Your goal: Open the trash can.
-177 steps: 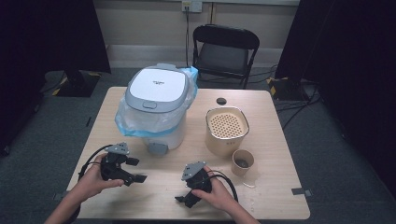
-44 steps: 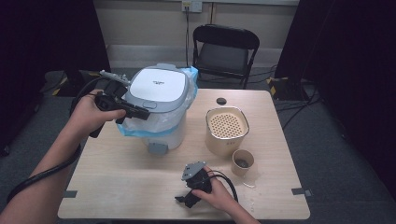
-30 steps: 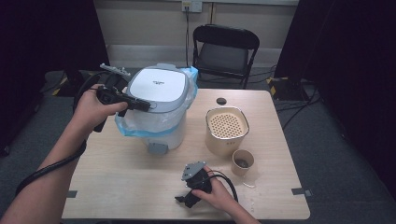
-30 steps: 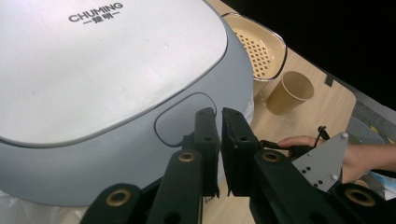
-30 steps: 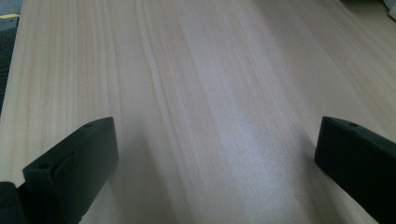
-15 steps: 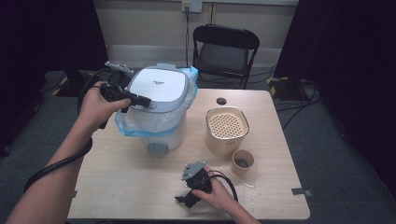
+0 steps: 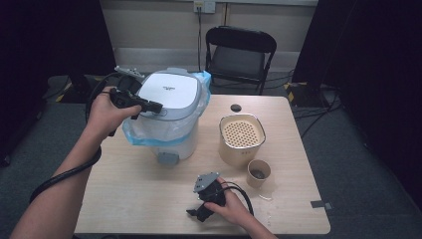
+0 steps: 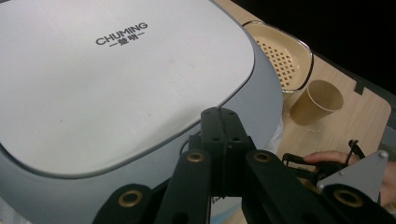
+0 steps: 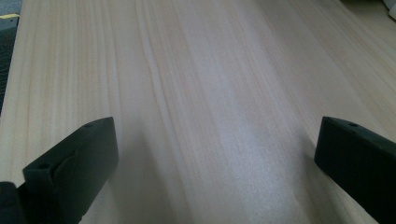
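The left gripper, jaws pinched together with nothing between them, rests its tips at the lid's nine o'clock edge; the bin stands back-left on the table. The right gripper, jaws wide and empty, lies well apart at the bin's five o'clock.

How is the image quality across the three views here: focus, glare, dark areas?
High view: evenly lit table, sharp enough, though the room's sides fall into near black. Left gripper view: the grey lid and its printed brand name read crisply, soft sheen and no harsh glare; the shut left gripper is dark but defined. Right gripper view: the wood grain looks soft, with a pale sheen mid-frame; the open right gripper has blurred jaws.
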`<state>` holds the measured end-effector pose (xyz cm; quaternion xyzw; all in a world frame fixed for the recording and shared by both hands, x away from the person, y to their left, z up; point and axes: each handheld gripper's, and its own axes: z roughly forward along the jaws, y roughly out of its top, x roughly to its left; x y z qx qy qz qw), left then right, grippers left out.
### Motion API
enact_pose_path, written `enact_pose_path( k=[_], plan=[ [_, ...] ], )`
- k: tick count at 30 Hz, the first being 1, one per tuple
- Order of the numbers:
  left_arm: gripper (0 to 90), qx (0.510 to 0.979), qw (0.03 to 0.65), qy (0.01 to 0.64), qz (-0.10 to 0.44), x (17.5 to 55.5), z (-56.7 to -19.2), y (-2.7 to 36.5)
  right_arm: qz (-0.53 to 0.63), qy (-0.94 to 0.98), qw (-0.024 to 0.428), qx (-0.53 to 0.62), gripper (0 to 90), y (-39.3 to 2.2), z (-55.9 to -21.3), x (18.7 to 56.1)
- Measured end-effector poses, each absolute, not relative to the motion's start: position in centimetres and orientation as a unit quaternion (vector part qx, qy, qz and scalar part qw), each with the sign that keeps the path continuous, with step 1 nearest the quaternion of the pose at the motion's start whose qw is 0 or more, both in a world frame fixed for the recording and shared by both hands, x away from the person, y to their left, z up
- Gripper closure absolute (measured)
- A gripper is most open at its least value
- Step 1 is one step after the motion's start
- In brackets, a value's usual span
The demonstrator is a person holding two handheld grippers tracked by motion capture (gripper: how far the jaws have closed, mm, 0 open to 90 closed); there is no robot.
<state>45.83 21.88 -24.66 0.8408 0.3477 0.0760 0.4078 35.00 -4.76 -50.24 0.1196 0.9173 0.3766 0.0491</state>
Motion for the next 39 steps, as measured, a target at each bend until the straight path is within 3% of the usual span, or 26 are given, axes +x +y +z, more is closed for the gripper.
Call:
enact_pose_path(
  k=[23,27,39],
  plan=[
    [90.0,0.848,0.413,0.324,0.082,45.1,-24.8,21.9,0.376,0.918,0.05,0.119,0.0,-4.8,-50.2,35.0],
    [86.9,0.844,0.429,0.316,0.061,44.4,-24.7,21.9,0.377,0.917,0.049,0.12,0.0,-4.8,-50.2,35.0],
    [75.4,0.851,0.431,0.292,0.065,42.9,-25.7,22.0,0.377,0.917,0.05,0.119,0.0,-4.8,-50.2,35.0]
  ],
)
